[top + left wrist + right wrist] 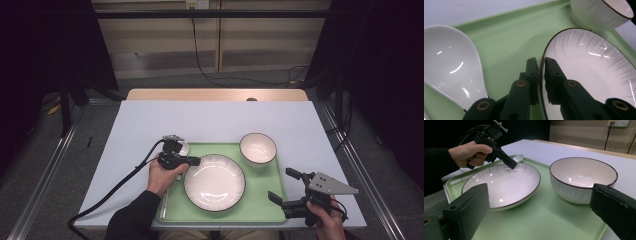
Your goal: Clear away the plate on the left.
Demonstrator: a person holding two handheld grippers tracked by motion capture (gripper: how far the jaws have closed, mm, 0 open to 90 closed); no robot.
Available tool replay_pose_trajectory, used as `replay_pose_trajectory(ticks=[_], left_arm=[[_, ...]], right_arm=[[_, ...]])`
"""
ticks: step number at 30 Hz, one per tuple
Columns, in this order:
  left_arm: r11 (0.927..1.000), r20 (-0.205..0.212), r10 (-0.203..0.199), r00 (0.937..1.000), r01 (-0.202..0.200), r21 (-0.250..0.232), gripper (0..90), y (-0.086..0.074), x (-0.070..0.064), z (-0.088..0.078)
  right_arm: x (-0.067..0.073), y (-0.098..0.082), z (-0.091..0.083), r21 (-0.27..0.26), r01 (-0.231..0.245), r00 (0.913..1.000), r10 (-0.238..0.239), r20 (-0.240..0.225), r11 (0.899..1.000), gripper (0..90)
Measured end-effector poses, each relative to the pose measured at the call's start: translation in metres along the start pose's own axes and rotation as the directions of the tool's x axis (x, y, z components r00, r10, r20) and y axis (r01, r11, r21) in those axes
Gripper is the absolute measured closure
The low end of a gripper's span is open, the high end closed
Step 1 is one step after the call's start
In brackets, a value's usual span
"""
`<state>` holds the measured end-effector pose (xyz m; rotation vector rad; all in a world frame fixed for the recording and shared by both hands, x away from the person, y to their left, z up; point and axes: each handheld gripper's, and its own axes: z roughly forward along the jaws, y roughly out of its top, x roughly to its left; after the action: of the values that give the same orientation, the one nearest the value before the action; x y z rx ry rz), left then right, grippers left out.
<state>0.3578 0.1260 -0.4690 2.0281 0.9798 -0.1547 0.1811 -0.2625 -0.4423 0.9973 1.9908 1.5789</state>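
Note:
A large white plate (pixel 215 182) with a dark rim lies on the green tray (pixel 260 200). My left gripper (pixel 195 161) reaches in from the left, and its jaws straddle the plate's near-left rim (pixel 541 61), one outside and one inside, shut on it. The plate (pixel 594 70) rests flat. A white ceramic spoon (pixel 449 62) lies just left of the jaws on the tray (pixel 506 37). My right gripper (pixel 280 183) hovers at the tray's front right corner, open wide with nothing between its jaws (pixel 540 195). It faces the plate (pixel 501 182) and the left gripper (pixel 512 166).
A white bowl (pixel 258 148) stands on the tray's back right corner, close to the plate (pixel 584 175). A pale stick-like thing (pixel 164 202) lies along the tray's left edge under the left forearm. The left gripper's cable (pixel 115 185) trails off the table's front left.

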Motion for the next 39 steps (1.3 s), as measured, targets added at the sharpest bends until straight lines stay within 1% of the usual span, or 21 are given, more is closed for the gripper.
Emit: replay_pose_trajectory(ticks=[7,9,11,14,15,17,18,20,22,24,25,26,27,28,29,30,32,33,37,38,39], left_arm=[[0.9980,-0.044,0.049,0.9978,-0.051,-0.038,59.6,0.002,-0.002,-0.005],[0.9970,-0.061,0.049,0.9970,-0.053,-0.056,49.9,0.003,-0.003,-0.006],[0.9966,-0.079,0.057,0.9953,-0.061,-0.055,35.6,0.004,-0.004,-0.009],[0.9937,-0.133,0.084,0.9875,-0.093,-0.063,21.3,0.004,-0.005,-0.014],[0.9933,-0.155,0.080,0.9847,-0.092,-0.071,18.7,0.004,-0.007,-0.015],[0.9901,-0.171,0.104,0.9797,-0.118,-0.077,11.5,0.005,-0.009,-0.020],[0.9872,-0.189,0.120,0.9746,-0.137,-0.082,9.5,0.005,-0.010,-0.023],[0.9855,-0.201,0.125,0.9715,-0.145,-0.088,5.6,0.006,-0.013,-0.029],[0.9839,-0.241,0.129,0.9620,-0.154,-0.090,3.7,0.005,-0.016,-0.032],[0.9801,-0.286,0.146,0.9468,-0.178,-0.088,4.1,0.003,-0.019,-0.036],[0.9764,-0.267,0.168,0.9490,-0.197,-0.088,5.1,0.001,-0.019,-0.039],[0.9685,-0.215,0.195,0.9568,-0.223,-0.112,6.1,-0.002,-0.017,-0.044],[0.9676,-0.197,0.191,0.9617,-0.218,-0.128,4.3,-0.004,-0.015,-0.048],[0.9686,-0.206,0.174,0.9628,-0.205,-0.140,3.1,-0.007,-0.013,-0.051],[0.9672,-0.234,0.169,0.9573,-0.207,-0.147,3.2,-0.010,-0.012,-0.054],[0.9670,-0.267,0.171,0.9484,-0.213,-0.139,3.2,-0.012,-0.010,-0.057],[0.9687,-0.316,0.149,0.9371,-0.202,-0.144,3.5,-0.017,-0.008,-0.063],[0.9668,-0.335,0.147,0.9306,-0.207,-0.150,3.4,-0.020,-0.007,-0.067],[0.9630,-0.386,0.139,0.9119,-0.215,-0.162,3.2,-0.028,-0.006,-0.078],[0.9620,-0.405,0.142,0.9031,-0.222,-0.158,3.2,-0.030,-0.006,-0.081],[0.9607,-0.410,0.137,0.9018,-0.222,-0.167,3.2,-0.032,-0.007,-0.083]], right_arm=[[0.000,0.000,-0.001,0.000,-0.002,1.0000,0.002,0.001,1.000,2.2],[-0.001,0.000,0.000,0.000,-0.001,1.0000,0.001,0.001,1.000,2.2],[-0.001,0.000,0.000,0.000,0.000,1.0000,0.000,0.000,1.000,2.2],[0.000,0.000,0.000,-0.002,-0.001,1.0000,0.001,0.009,1.000,2.2],[0.000,0.000,-0.001,-0.003,-0.002,1.0000,0.002,0.009,1.000,2.2],[-0.001,0.000,-0.001,-0.002,0.001,1.0000,-0.001,0.008,1.000,2.2],[0.000,0.000,-0.001,-0.007,-0.003,1.0000,0.003,0.009,1.000,2.2],[0.000,0.000,-0.001,-0.004,-0.001,1.0000,0.001,0.010,1.000,2.2],[-0.001,0.000,-0.001,-0.004,-0.001,0.9999,0.001,0.011,1.000,2.2],[-0.001,0.000,-0.001,-0.004,0.001,0.9999,-0.001,0.011,1.000,2.2],[-0.001,0.000,-0.001,-0.004,0.000,0.9999,0.000,0.012,1.000,2.2],[-0.001,0.000,-0.001,-0.004,-0.001,0.9999,0.001,0.011,1.000,2.2],[0.000,0.000,-0.001,-0.003,-0.002,0.9999,0.002,0.011,1.000,2.2],[0.000,0.000,-0.001,-0.004,-0.001,0.9999,0.001,0.011,1.000,2.2],[-0.001,0.000,-0.002,-0.001,0.000,1.0000,0.000,0.008,1.000,2.2],[-0.001,0.000,-0.001,-0.004,-0.005,0.9999,0.005,0.014,1.000,2.2],[-0.001,0.000,-0.001,-0.003,-0.006,0.9999,0.006,0.013,1.000,2.2],[-0.001,0.000,-0.001,-0.004,-0.006,0.9999,0.006,0.014,1.000,2.2],[-0.001,0.000,-0.001,-0.005,-0.006,0.9999,0.006,0.016,1.000,2.2],[0.000,0.000,-0.001,-0.005,-0.008,0.9998,0.008,0.015,1.000,2.2],[-0.001,0.000,-0.001,-0.001,-0.004,0.9999,0.004,0.016,1.000,2.2]])
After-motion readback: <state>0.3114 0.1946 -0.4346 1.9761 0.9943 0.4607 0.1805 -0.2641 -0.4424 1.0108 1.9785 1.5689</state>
